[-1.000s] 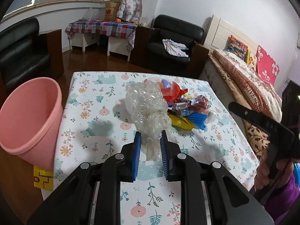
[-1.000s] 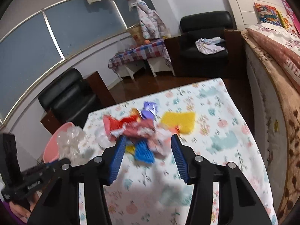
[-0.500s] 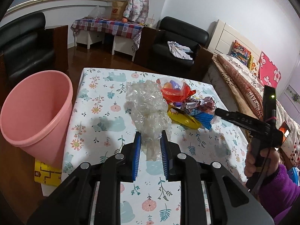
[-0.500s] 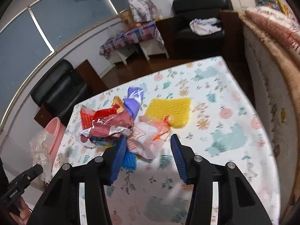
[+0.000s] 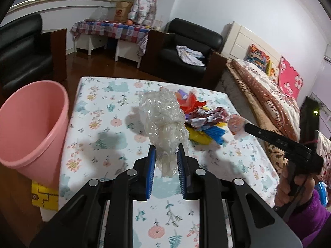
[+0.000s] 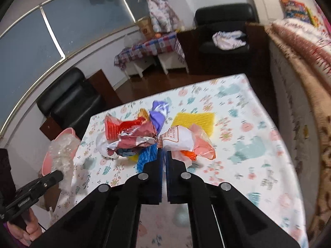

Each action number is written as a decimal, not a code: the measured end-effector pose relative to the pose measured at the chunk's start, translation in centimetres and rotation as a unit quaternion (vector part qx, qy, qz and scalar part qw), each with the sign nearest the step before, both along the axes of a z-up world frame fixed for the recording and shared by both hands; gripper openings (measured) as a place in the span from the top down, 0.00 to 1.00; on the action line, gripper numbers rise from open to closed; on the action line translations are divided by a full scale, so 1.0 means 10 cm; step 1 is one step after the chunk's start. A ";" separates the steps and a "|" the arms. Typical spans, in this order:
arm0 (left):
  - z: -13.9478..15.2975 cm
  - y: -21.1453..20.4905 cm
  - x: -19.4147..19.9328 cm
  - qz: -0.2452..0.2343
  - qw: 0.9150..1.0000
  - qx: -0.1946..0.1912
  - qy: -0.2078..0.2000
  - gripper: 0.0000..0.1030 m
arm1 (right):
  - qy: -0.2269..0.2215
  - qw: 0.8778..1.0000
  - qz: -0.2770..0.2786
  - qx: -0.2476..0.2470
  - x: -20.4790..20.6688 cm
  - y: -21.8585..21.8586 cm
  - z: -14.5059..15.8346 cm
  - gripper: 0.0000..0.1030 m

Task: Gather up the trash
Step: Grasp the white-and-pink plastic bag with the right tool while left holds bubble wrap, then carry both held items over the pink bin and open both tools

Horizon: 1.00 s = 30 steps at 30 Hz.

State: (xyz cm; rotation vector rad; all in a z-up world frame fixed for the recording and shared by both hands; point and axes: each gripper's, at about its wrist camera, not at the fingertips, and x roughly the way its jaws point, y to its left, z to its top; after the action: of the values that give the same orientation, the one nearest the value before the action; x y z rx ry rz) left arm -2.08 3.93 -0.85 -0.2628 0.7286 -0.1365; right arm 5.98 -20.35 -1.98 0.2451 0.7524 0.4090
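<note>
My left gripper [image 5: 165, 157] is shut on a crumpled wad of clear bubble wrap [image 5: 163, 119] and holds it above the floral table [image 5: 99, 111]. A pink bin [image 5: 31, 128] stands at the table's left edge. My right gripper [image 6: 163, 155] is shut on the edge of a white and orange plastic wrapper [image 6: 186, 140] at the near side of the trash pile [image 6: 132, 138]. The pile holds red, purple, blue and yellow wrappers. The right gripper also shows in the left wrist view [image 5: 246, 126], holding the orange wrapper [image 5: 235, 124].
A yellow mesh sheet [image 6: 196, 119] lies behind the pile. A bed [image 5: 269, 95] runs along the table's right side. Black armchairs [image 5: 186, 47] and a low checked table [image 5: 111, 29] stand beyond on the wooden floor. A yellow box [image 5: 44, 194] sits under the bin.
My right gripper moved down to the pile and closed on the white and orange wrapper. My left gripper kept hold of the bubble wrap and drifted slightly.
</note>
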 end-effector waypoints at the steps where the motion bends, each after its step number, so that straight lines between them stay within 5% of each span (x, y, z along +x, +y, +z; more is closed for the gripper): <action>1: 0.00 -0.01 0.01 -0.005 1.000 -0.001 -0.002 0.80 | -0.006 1.000 -0.006 0.002 -0.06 -0.06 0.06 0.98; 12: 0.08 0.13 -0.14 -0.006 1.000 -0.011 -0.029 0.80 | -0.049 0.998 0.016 0.030 -0.38 0.05 0.57 0.98; 20: 0.23 0.60 -0.42 0.061 0.997 0.009 -0.050 0.80 | -0.059 0.989 0.132 0.044 -0.30 1.01 0.80 0.98; 30: 0.33 1.34 -0.65 0.172 0.983 0.029 -0.052 0.80 | -0.048 0.960 0.271 0.054 -0.20 2.43 0.81 0.98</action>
State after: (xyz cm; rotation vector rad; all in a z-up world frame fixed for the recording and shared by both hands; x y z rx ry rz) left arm -8.54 17.31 2.48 -0.3192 0.5729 0.1976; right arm 3.99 3.91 6.16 0.1161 0.6968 0.9773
